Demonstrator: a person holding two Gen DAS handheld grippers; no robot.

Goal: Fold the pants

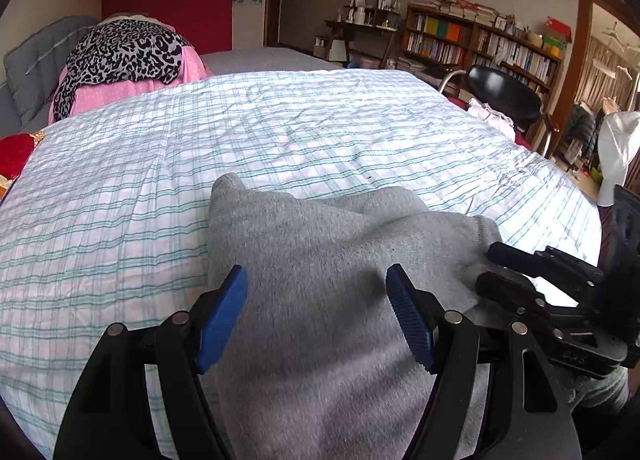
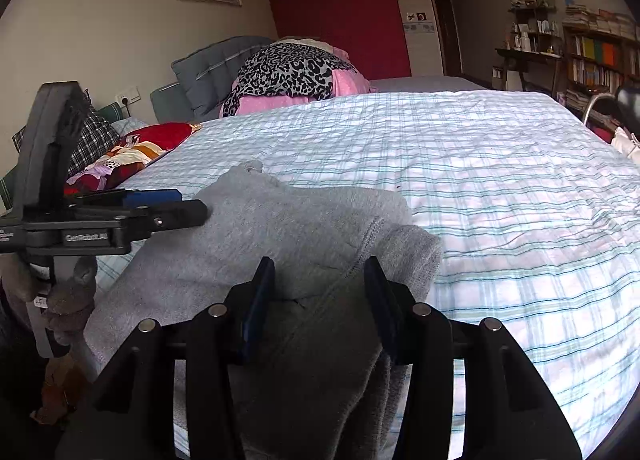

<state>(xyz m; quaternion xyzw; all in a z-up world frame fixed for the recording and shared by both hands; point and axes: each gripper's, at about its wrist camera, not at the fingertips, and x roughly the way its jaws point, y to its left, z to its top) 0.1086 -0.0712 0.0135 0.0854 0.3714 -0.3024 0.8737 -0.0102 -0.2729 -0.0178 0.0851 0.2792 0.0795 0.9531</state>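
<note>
Grey sweatpants lie bunched in a partly folded heap at the near edge of the bed; they also show in the right wrist view. My left gripper is open, its blue pads either side of the cloth and just above it. My right gripper is open over the heap's right part, near a folded edge with a seam. Each gripper shows in the other's view: the right one at the heap's right edge, the left one at its left edge.
The bed has a white and teal plaid sheet. A pink and leopard-print pile lies at the head, with grey cushions behind. A black chair and bookshelves stand to the right of the bed.
</note>
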